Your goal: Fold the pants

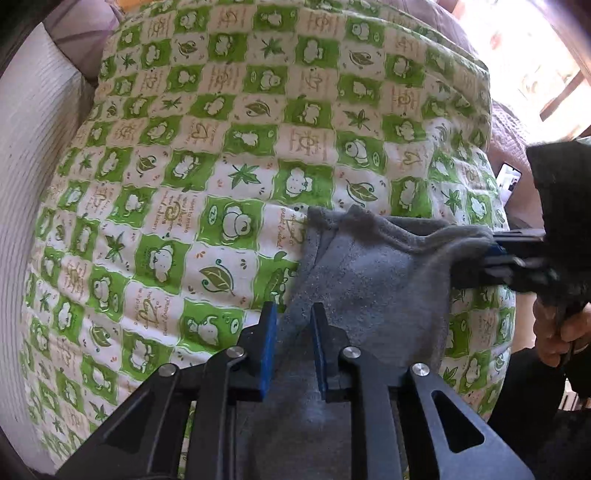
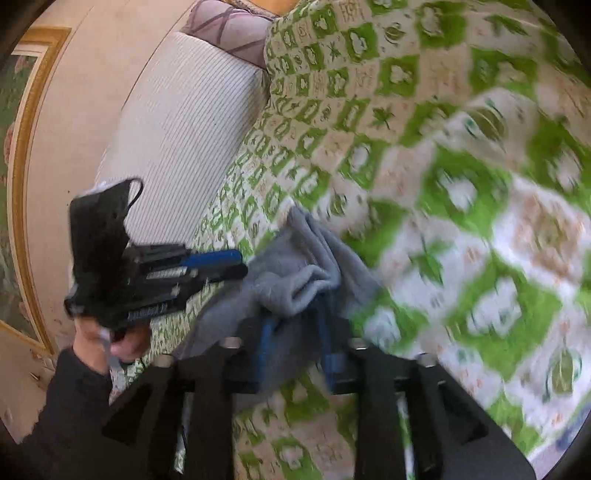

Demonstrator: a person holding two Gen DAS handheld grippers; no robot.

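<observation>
Grey fleece pants (image 1: 369, 273) hang bunched between my two grippers above a green-and-white patterned quilt (image 1: 207, 184). My left gripper (image 1: 293, 325) has its blue pads either side of the grey cloth, which runs back between them. My right gripper (image 1: 495, 254) comes in from the right in the left wrist view and pinches the cloth's upper edge. In the right wrist view, which is blurred, the pants (image 2: 295, 280) are bunched between my right gripper's fingers (image 2: 295, 325), and my left gripper (image 2: 236, 264) sits at the left, its tips at the cloth's left edge.
The quilt (image 2: 443, 184) covers a bed. A white striped pillow (image 2: 184, 122) and a purple patterned pillow (image 2: 229, 26) lie at its head. A framed picture (image 2: 14, 147) hangs on the wall. A phone (image 1: 508, 177) lies at the quilt's right edge.
</observation>
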